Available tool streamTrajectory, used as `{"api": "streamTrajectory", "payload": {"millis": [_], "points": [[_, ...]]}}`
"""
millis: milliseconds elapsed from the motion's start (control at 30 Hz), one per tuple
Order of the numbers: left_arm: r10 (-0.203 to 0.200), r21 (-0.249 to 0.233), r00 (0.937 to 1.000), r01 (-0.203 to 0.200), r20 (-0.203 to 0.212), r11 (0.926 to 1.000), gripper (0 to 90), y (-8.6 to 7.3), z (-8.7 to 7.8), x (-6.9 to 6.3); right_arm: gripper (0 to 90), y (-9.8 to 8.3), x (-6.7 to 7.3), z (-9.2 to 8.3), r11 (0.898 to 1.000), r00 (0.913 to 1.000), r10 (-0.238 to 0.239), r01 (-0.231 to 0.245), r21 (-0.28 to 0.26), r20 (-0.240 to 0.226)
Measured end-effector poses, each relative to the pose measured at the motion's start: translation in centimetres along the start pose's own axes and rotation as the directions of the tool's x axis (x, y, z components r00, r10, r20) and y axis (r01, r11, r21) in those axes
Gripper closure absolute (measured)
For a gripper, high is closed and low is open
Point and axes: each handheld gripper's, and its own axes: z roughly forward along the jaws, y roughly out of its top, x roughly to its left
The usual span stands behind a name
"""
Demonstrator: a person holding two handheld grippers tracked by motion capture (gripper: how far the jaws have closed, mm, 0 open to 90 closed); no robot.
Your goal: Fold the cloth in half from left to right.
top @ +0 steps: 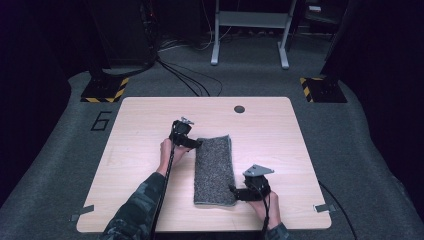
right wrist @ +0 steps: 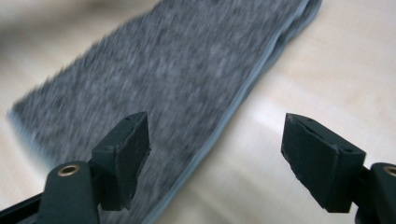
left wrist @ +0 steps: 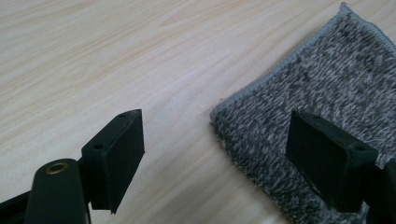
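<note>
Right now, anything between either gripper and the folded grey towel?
Nothing visible. The left gripper has its jaws open over the grey towel's corner; the right gripper is open above its long edge, over bare table.

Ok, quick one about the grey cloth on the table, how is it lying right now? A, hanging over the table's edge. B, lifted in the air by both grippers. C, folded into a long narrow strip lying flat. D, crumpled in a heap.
C: the grey cloth lies flat on the table as a long narrow strip, with stacked layers showing along its edge in the right gripper view, and neither gripper's fingers close on it.
</note>
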Motion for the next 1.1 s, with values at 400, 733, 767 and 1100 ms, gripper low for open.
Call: {"api": "streamTrajectory", "payload": {"millis": [400,733,767,1100], "points": [[-0.024,0.006,0.9993,0.024,0.028,0.9997,15.3,-0.2,0.3,-0.2,24.9,6.3,-5.1,4.5,0.999,0.9994,0.033,-0.033,0.016,-0.009],[-0.024,0.014,0.9982,0.023,0.055,0.9996,15.6,-0.1,1.2,-0.7,24.7,9.6,-7.9,9.3,0.994,0.9990,0.035,-0.038,0.105,0.029],[-0.031,0.015,0.9980,0.030,0.056,0.9994,16.7,-0.1,1.3,-0.7,26.4,9.9,-8.1,9.7,0.992,0.9988,0.039,-0.042,0.120,0.031],[-0.033,0.010,0.9984,0.033,0.046,0.9994,29.3,0.0,2.1,-0.6,50.7,11.0,-9.0,12.0,0.988,0.9985,0.047,-0.051,0.148,0.029]]}}
